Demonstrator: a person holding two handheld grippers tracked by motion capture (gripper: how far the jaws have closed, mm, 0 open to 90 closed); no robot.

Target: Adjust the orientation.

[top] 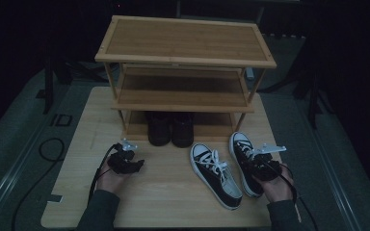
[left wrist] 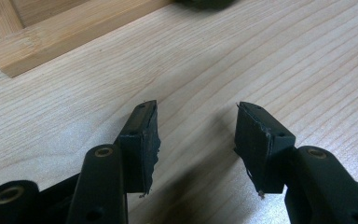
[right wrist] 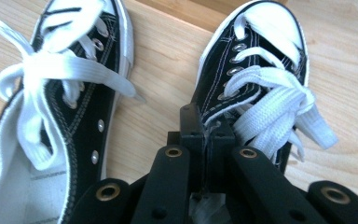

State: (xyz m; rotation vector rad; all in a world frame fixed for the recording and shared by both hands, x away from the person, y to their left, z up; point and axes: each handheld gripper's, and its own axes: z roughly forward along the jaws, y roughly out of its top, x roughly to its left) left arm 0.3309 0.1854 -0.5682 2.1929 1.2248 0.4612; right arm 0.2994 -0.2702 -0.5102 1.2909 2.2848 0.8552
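While a dark pair of shoes [top: 171, 129] already sits on the wooden rack's [top: 183, 103] bottom shelf, the high view shows both black-and-white sneakers on the table [top: 173, 192], unshelved. Over bare wood, the left gripper [left wrist: 196, 140] stands half open, holding nothing. At the right sneaker [right wrist: 256, 79], the right gripper [right wrist: 207, 135] is clamped on its upper edge beside the laces; the left sneaker [right wrist: 70, 93] lies alongside, untouched.

Two black canvas low-top sneakers with white rubber toe caps and white laces lie upright side by side on the wooden tabletop, toes toward the shelf: the right sneaker [top: 244, 159] [right wrist: 256, 88] pinched at its collar edge, the left sneaker [top: 215, 174] [right wrist: 65, 107] just beside it, angled
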